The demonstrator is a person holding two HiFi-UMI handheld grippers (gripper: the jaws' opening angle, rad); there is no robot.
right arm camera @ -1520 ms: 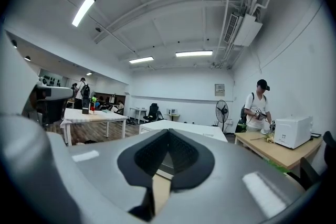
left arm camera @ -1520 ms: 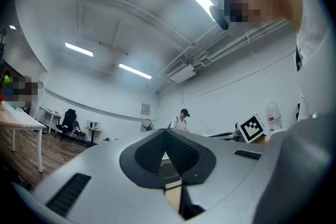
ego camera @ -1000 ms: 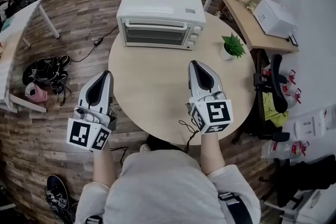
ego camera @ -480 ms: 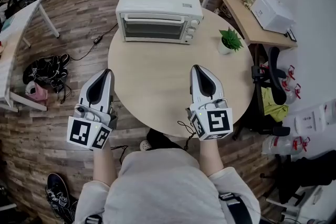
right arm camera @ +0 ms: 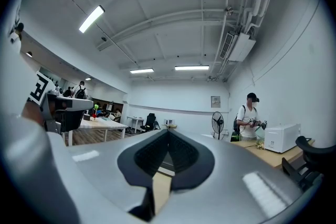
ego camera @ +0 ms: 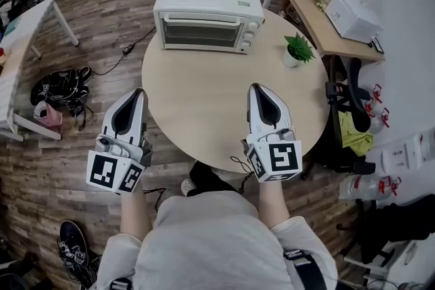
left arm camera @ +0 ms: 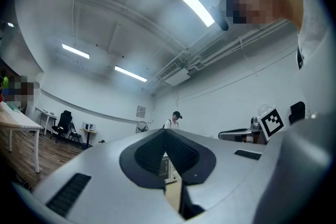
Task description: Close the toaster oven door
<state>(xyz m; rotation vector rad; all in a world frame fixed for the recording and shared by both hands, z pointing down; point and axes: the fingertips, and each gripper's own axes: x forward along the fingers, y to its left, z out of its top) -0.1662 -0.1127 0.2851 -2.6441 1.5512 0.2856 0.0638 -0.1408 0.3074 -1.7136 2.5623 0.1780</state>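
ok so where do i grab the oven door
By the handle, the long horizontal bar along the top edge of the door. The oven faces you across the table, so come from the front, jaws turned to close above and below the bar near its middle. The door already looks shut. The right gripper is shut, so open it first.

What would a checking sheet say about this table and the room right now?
Surface: round wooden table, mostly bare.
Job's things: toaster oven at the far edge; its door looks shut.
Clutter: small potted plant to the right of the oven.
Grippers: left tool and right tool both shut and empty, well short of the oven.
Cables: black cable on the floor left of the oven.
Surroundings: shoes on the floor; desk with a white box.
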